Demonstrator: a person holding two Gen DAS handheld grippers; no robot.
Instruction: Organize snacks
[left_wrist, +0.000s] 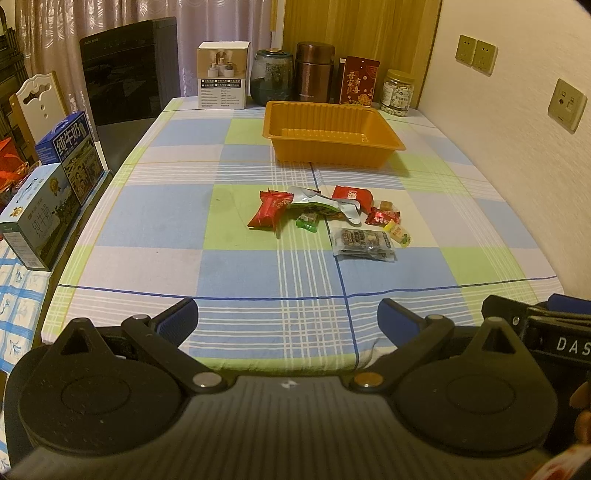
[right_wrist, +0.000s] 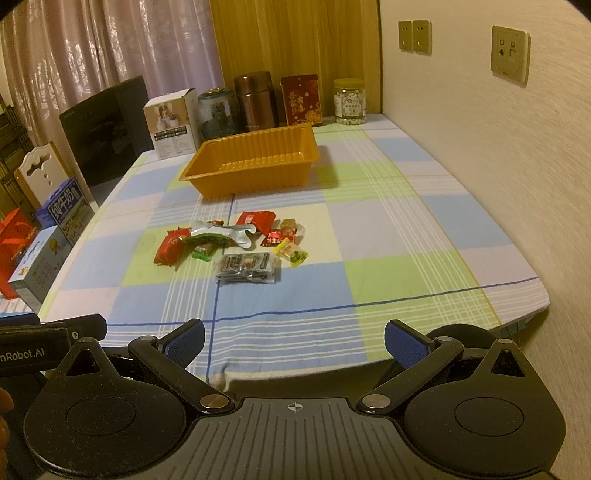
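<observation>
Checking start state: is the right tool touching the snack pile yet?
Apart. The right wrist view shows the right tool open at the near table edge, with bare checked tablecloth between its fingertips and the snack pile.

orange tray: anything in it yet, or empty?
Empty. The orange tray shows only its bare ribbed floor in both wrist views; the snack packets all lie on the tablecloth in front of it.

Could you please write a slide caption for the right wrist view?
Open right tool faces scattered snacks and an empty orange tray on a checked tablecloth.
</observation>
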